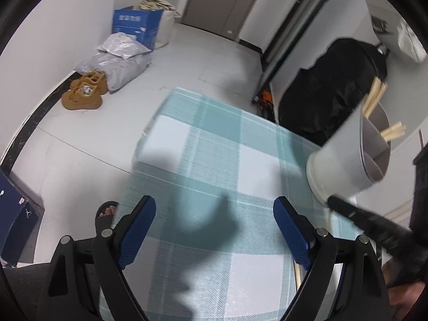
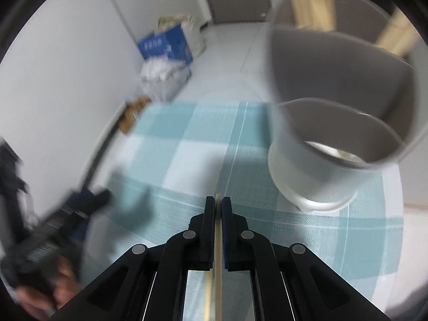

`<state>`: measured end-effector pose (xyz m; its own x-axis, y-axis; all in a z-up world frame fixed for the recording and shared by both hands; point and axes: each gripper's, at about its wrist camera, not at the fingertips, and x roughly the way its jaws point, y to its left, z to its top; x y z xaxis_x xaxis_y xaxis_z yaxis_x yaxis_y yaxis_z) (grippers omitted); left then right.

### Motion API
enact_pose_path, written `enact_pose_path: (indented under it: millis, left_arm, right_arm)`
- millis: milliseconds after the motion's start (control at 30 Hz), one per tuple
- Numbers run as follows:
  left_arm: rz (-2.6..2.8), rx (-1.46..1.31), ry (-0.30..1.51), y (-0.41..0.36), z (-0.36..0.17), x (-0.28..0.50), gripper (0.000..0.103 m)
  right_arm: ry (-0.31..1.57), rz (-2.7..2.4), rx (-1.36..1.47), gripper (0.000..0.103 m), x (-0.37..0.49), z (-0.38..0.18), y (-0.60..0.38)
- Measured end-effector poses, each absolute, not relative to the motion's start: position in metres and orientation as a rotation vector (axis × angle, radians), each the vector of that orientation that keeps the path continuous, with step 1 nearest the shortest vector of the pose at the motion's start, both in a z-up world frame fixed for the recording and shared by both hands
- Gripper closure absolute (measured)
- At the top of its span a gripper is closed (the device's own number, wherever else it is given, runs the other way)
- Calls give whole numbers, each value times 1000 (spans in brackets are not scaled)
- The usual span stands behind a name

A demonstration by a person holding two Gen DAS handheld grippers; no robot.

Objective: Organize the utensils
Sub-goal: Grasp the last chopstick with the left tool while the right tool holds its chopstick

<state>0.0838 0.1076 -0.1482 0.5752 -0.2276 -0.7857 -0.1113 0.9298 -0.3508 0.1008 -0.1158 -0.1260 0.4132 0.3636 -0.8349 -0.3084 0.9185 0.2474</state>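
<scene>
The right hand-held gripper [image 2: 218, 208] is clenched on a chopstick [image 2: 218, 243] near the utensil holder [image 2: 315, 171] by the worktop [image 2: 187, 147] edge. The left hand-held gripper [image 1: 215, 223] hangs released over bare checked cloth; only its view shows the floor [image 1: 93, 133] beyond.

Left claw [image 1: 214, 230]: jaws spread wide, nothing between the blue pads [image 1: 136, 234], angled downward. Right claw [image 2: 218, 208]: jaws closed together, pinching a thin pale stick [image 2: 218, 240], angled downward.

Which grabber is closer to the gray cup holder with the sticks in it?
The right one. The right gripper, shut on a chopstick, sits just below and left of the holder. The left gripper hangs open over the checked cloth, farther off to the holder's left.
</scene>
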Motion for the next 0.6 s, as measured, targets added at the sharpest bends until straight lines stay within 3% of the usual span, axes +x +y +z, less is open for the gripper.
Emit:
enact_pose_path:
  millis: [200,600]
  left_arm:
    - [-154,-330,1039,82,-157,84,17]
    - [-221,-144,1123,23,-156,84,17]
  right_arm:
    - [1005,415,318,100,100,-116,-169]
    - [954,363,751,100,80,-151,-280]
